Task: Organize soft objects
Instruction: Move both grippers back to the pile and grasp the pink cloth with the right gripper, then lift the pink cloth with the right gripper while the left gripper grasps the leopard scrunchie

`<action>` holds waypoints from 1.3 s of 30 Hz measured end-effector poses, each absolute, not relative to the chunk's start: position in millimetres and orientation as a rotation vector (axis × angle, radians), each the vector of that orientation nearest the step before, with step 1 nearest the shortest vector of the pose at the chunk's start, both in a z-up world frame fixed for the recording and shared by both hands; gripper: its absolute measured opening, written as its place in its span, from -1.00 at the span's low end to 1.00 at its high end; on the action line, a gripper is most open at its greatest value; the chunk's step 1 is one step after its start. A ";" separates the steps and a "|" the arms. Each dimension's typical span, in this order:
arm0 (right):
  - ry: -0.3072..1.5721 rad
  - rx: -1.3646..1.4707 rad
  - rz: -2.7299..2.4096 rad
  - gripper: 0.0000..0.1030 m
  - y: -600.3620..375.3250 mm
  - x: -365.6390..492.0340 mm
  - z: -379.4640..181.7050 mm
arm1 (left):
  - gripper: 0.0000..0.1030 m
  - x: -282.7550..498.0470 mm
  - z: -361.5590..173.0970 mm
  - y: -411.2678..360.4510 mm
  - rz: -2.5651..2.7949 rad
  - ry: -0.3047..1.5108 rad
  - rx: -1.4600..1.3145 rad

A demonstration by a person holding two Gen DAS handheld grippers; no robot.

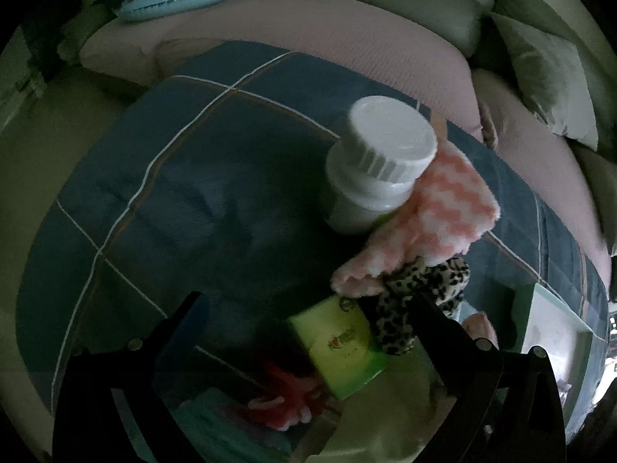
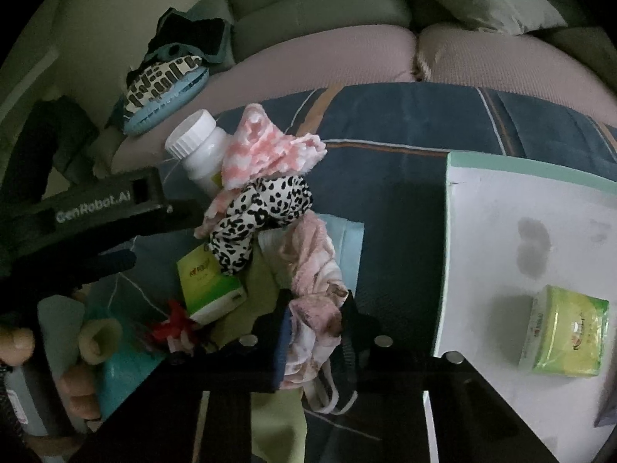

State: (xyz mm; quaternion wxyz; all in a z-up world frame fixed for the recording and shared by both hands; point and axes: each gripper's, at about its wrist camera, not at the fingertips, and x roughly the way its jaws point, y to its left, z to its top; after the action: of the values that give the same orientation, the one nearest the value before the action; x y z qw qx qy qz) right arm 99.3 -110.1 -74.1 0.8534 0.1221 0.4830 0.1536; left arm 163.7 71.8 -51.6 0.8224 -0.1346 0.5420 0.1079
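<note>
Honestly, right hand-held gripper [image 2: 314, 332] clamped the pink fluffy cloth [image 2: 314, 270]; left hand-held gripper [image 1: 304, 316] gaped open, and lifting could've toppled the white bottle [image 2: 200, 150].

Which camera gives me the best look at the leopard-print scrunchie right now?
The right wrist view. There the leopard-print scrunchie shows almost whole, lying against the pink checked cloth and the green tissue pack. In the left wrist view the scrunchie is partly hidden behind the left gripper's finger.
</note>
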 end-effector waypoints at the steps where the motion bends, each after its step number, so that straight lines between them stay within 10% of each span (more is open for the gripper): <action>1: 1.011 0.261 0.319 -0.60 -111.5 98.9 -73.3 | 0.99 163.7 -52.7 72.6 0.229 1.158 -0.291; 15: 0.986 0.292 0.301 -0.66 -125.1 95.8 -64.5 | 0.97 165.6 -50.0 63.2 0.189 1.135 -0.295; 39: 0.961 0.340 0.274 -0.66 -144.7 94.6 -55.3 | 0.01 181.4 -68.1 5.3 0.029 1.159 -0.226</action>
State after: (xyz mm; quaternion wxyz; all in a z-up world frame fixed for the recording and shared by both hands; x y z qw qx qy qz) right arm 94.6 -144.7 -55.3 0.8640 0.1622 0.4583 0.1307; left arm 181.4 5.3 -68.1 0.8307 -0.1068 0.5463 0.0138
